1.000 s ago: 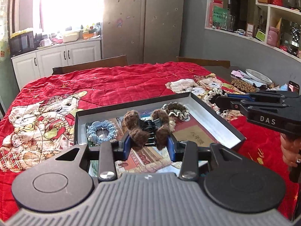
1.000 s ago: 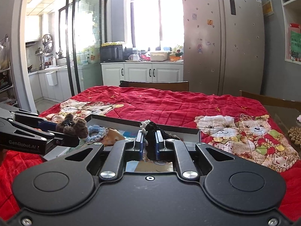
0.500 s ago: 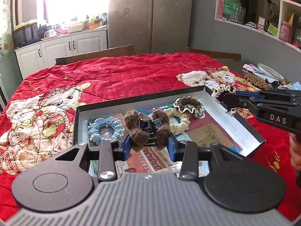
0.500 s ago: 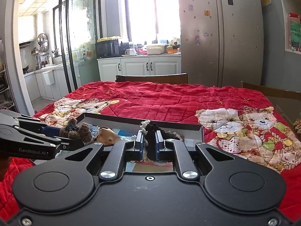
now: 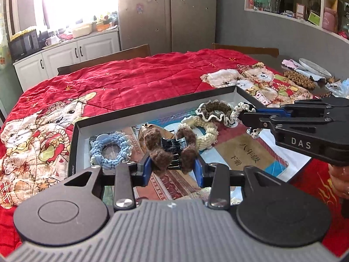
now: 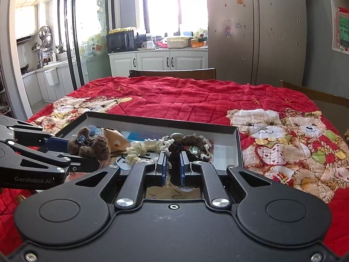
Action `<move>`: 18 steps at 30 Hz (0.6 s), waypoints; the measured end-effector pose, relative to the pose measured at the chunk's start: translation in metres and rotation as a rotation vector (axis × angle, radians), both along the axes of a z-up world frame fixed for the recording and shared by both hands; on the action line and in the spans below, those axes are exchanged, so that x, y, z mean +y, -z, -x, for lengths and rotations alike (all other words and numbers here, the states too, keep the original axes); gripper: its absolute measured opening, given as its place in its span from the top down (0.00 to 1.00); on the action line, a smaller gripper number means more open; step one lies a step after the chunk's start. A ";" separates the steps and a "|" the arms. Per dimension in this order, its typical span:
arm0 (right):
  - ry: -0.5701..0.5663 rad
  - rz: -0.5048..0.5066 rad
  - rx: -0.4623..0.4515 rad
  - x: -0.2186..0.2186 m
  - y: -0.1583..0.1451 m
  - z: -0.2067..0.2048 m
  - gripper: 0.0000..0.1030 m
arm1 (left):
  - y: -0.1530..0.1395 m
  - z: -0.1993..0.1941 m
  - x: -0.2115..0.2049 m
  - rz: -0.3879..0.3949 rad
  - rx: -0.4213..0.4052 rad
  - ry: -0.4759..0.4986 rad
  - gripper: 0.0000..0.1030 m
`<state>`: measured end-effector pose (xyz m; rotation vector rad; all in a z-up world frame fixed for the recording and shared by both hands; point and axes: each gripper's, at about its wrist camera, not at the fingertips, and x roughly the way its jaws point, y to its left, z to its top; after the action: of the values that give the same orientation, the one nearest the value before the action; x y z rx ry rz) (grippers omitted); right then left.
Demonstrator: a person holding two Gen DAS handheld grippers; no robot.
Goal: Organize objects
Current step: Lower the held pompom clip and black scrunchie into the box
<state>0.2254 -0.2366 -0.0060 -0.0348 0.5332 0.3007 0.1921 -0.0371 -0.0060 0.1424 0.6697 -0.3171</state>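
A shallow black box [image 5: 152, 107] [image 6: 161, 122] lies on the red quilt. My left gripper [image 5: 172, 166] is shut on a black hair claw with brown furry pom-poms [image 5: 170, 148] [image 6: 89, 145], held over the box's near side. My right gripper [image 6: 173, 163] [image 5: 246, 118] is shut on a black scrunchie with cream frilled edge [image 6: 174, 150] [image 5: 242, 109], over the box's right part. Inside the box lie a blue knitted scrunchie [image 5: 111, 150], a cream knitted scrunchie [image 5: 205, 131] [image 6: 139, 150] and a brown frilled scrunchie [image 5: 214, 110] [image 6: 196, 140].
The red quilt [image 5: 130, 80] with bear and rabbit prints covers the table. At the far right edge are a plate [image 5: 314, 65] and small bits. Wooden chair backs [image 6: 174, 73] stand behind the table. A hand [image 5: 340, 179] holds the right gripper.
Both grippers have sunk and moved forward over the box with their loads still held. The box and its scrunchies now look nearer and larger in both views.
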 end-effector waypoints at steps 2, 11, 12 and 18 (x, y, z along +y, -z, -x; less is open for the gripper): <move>0.002 0.002 0.006 0.000 0.002 -0.002 0.89 | 0.003 -0.002 -0.002 -0.002 0.005 0.001 0.58; -0.003 0.018 0.022 0.004 0.011 -0.008 0.89 | 0.011 -0.007 -0.007 -0.022 0.015 0.001 0.58; -0.005 0.019 0.023 0.005 0.012 -0.008 0.89 | 0.011 -0.007 -0.007 -0.024 0.016 0.000 0.58; -0.013 0.031 0.030 0.009 0.017 -0.010 0.89 | 0.015 -0.009 -0.007 -0.027 0.024 -0.003 0.58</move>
<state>0.2355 -0.2278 -0.0227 -0.0636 0.5676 0.3062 0.2012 -0.0444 -0.0209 0.1636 0.6980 -0.3078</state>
